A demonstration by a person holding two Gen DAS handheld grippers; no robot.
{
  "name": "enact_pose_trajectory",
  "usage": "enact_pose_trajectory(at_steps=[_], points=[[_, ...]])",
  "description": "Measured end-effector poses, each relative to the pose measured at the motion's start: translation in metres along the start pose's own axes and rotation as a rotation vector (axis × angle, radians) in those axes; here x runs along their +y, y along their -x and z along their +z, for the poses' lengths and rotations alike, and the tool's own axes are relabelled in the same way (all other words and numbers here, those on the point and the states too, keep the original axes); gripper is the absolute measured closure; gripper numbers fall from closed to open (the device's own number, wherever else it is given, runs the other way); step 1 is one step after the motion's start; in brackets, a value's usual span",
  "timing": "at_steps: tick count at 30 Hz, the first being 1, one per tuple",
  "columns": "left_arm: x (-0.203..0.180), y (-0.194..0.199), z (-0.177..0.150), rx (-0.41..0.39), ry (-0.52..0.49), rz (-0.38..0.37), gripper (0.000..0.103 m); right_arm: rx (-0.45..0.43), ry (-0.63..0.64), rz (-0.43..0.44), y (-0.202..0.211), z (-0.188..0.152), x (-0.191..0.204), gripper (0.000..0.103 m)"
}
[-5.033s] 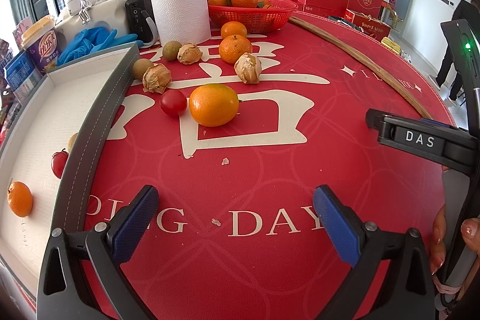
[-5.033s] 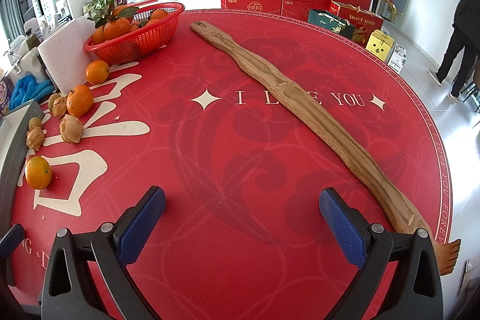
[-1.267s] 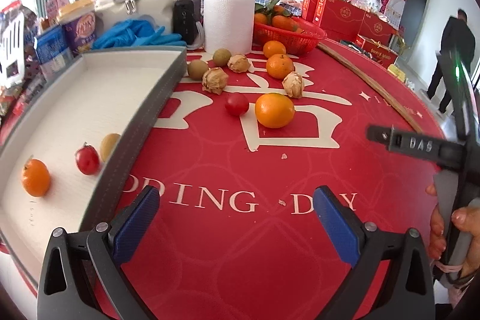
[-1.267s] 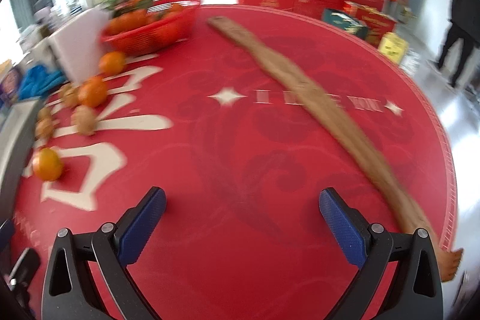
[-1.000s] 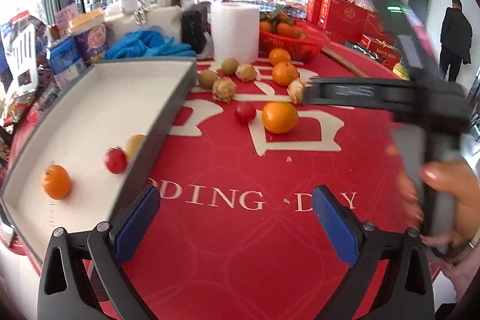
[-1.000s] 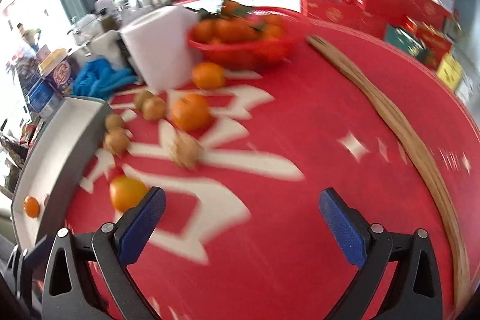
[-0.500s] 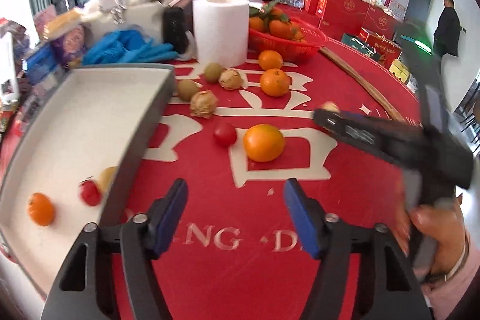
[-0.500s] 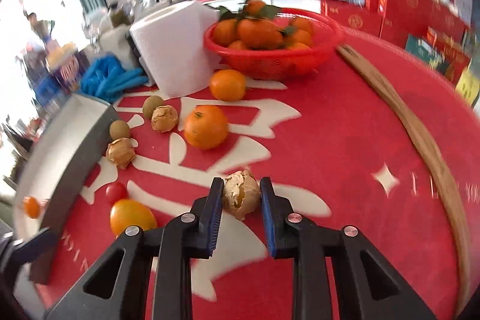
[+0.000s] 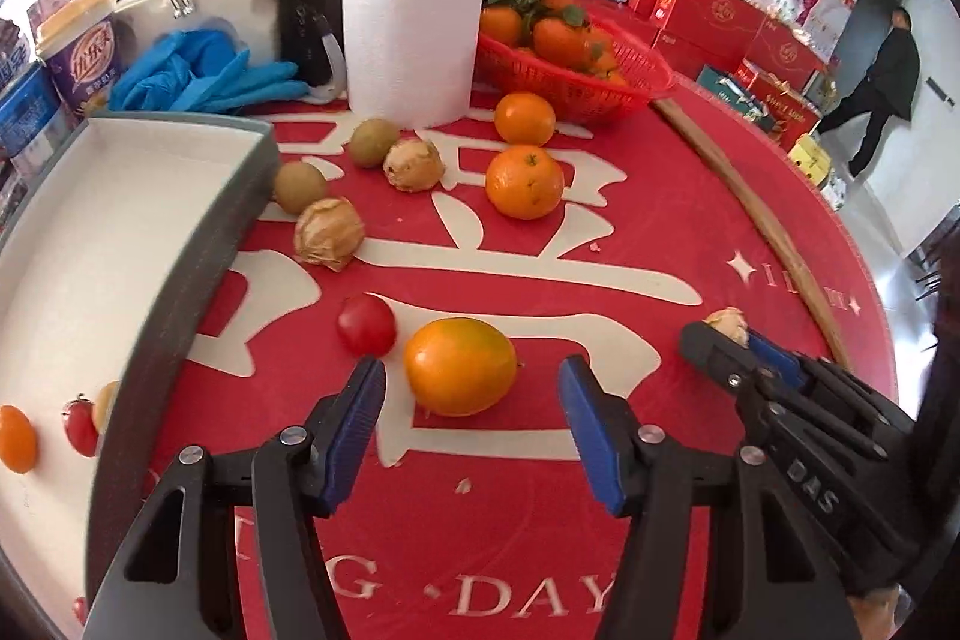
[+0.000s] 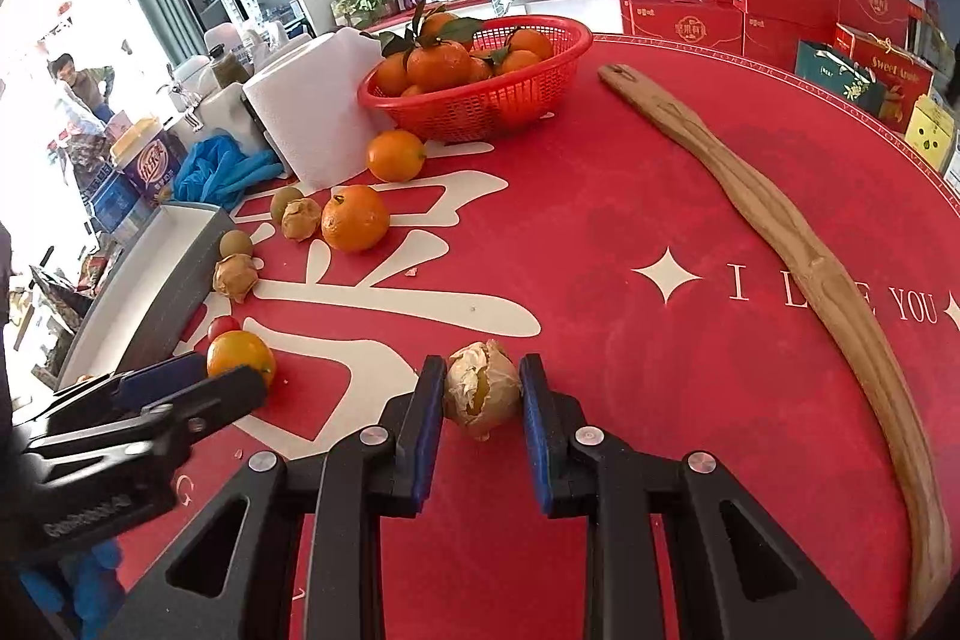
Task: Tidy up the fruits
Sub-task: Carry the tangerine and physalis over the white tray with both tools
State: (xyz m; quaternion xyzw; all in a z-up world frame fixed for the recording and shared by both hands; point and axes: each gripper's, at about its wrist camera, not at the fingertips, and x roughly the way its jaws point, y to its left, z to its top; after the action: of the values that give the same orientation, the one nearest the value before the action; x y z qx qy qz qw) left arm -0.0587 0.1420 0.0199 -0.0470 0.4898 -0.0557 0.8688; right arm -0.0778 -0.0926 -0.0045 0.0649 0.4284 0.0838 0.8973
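Two hand-held grippers work beside a grey tray point(image 9: 180, 292). Right gripper point(image 10: 483, 394) clamps a papery husked fruit point(image 10: 482, 388), well right of the tray. Left gripper point(image 9: 471, 415), jaws closing, straddles a large orange point(image 9: 459, 364) near the tray's wall without touching it.
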Motion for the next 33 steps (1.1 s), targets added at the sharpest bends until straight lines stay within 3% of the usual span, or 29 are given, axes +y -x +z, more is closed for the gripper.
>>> enact_pose_trajectory(at_steps=[2,12,18,25,33], points=[[-0.003,-0.006,0.0,0.0,0.005,0.03,0.059,-0.001,-0.007,0.012,0.0,0.0,-0.002,0.077],[0.005,0.015,-0.015,-0.058,-0.014,0.019,0.06,0.011,-0.038,0.1,0.007,-0.007,-0.012,0.077],[0.011,0.041,-0.023,-0.118,-0.049,0.027,0.06,0.021,-0.038,0.093,0.012,-0.009,-0.011,0.077],[0.047,0.07,-0.028,-0.18,-0.01,0.076,0.06,0.035,0.005,0.115,0.013,-0.005,0.018,0.077],[0.113,0.091,-0.035,-0.234,0.074,0.173,0.059,0.073,0.084,0.177,0.001,0.002,0.081,0.077]])
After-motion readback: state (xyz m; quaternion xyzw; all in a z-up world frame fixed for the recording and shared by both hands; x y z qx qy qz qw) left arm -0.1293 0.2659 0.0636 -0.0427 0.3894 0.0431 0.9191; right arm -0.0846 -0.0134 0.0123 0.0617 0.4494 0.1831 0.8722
